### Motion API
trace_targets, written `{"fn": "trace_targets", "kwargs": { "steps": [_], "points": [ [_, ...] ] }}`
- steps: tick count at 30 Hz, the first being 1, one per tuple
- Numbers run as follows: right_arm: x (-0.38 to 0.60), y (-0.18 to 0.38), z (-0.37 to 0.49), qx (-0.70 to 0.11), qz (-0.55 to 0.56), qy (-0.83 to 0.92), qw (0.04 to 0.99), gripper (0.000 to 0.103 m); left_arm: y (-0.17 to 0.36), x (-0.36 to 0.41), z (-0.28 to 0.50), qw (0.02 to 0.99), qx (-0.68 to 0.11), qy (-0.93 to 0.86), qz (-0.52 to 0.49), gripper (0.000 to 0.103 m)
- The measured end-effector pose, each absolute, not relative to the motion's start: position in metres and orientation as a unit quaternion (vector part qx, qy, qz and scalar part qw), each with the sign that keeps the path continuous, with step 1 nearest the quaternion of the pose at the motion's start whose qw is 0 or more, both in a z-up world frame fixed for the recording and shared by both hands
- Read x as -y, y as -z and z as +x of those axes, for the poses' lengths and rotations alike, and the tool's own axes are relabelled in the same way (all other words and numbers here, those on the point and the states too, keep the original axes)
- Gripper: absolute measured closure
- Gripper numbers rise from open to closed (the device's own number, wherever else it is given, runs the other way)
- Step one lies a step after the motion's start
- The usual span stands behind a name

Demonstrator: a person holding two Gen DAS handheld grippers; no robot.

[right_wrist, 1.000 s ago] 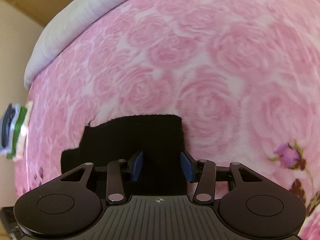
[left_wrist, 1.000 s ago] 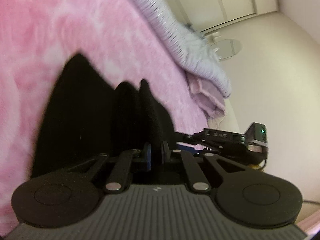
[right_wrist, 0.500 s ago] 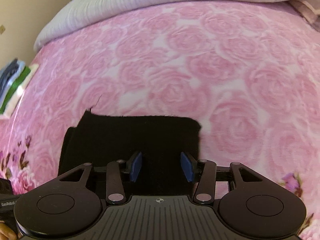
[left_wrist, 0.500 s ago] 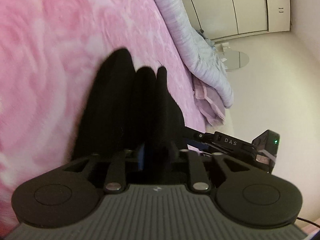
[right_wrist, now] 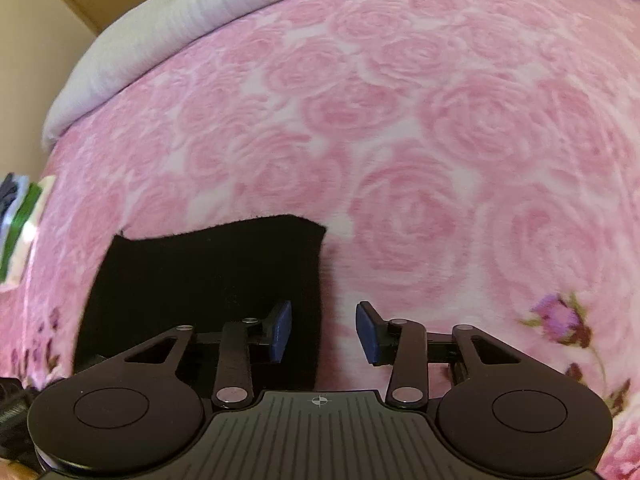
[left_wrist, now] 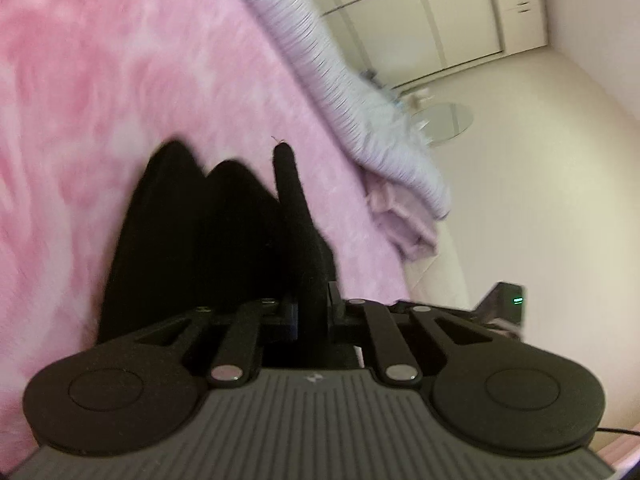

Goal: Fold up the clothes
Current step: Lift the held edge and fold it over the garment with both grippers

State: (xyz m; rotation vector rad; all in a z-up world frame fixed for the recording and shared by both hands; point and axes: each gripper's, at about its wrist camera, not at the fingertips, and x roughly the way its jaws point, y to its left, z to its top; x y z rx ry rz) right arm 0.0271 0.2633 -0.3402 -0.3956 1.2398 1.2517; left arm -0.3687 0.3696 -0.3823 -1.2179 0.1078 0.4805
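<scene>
A black garment [right_wrist: 208, 280] lies folded flat on the pink rose blanket [right_wrist: 400, 120]. My right gripper [right_wrist: 323, 332] hangs over its right edge, which runs between the blue pads [right_wrist: 280, 332]. The jaws are closing, but the pads stand apart from the cloth. In the left wrist view the black garment [left_wrist: 224, 232] rises in soft ridges. My left gripper [left_wrist: 314, 304] is closing, its jaws pinching one narrow upright ridge. The right-hand device [left_wrist: 508, 300] shows at the right with a green light.
A grey-white striped duvet [left_wrist: 360, 112] lines the far side of the bed, with a pale pink bundle [left_wrist: 400, 216] below it. A stack of folded clothes [right_wrist: 20, 220] sits at the blanket's left edge. Wardrobe doors [left_wrist: 440, 20] and cream floor lie beyond.
The right gripper has slid right over the garment, from above its middle to its right edge, pads a little closer. The left jaws widened briefly, then narrowed on a cloth ridge.
</scene>
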Motion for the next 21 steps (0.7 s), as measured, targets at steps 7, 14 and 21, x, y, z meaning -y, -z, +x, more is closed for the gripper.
{"fn": "trace_targets", "kwargs": {
  "steps": [7, 14, 21],
  "points": [
    [-0.282, 0.335, -0.025, -0.516, -0.22, -0.588, 0.583, 0.062, 0.406, -0.379, -0.4, 0.76, -0.078, -0.252, -0.594, 0.094],
    [-0.282, 0.341, -0.034, -0.502, -0.229, -0.586, 0.593, 0.062, 0.423, -0.378, -0.404, 0.746, -0.065, -0.243, -0.616, 0.093],
    [-0.278, 0.341, -0.035, -0.495, -0.223, -0.588, 0.6, 0.062, 0.415, -0.37, -0.417, 0.741, -0.077, -0.242, -0.621, 0.084]
  ]
}}
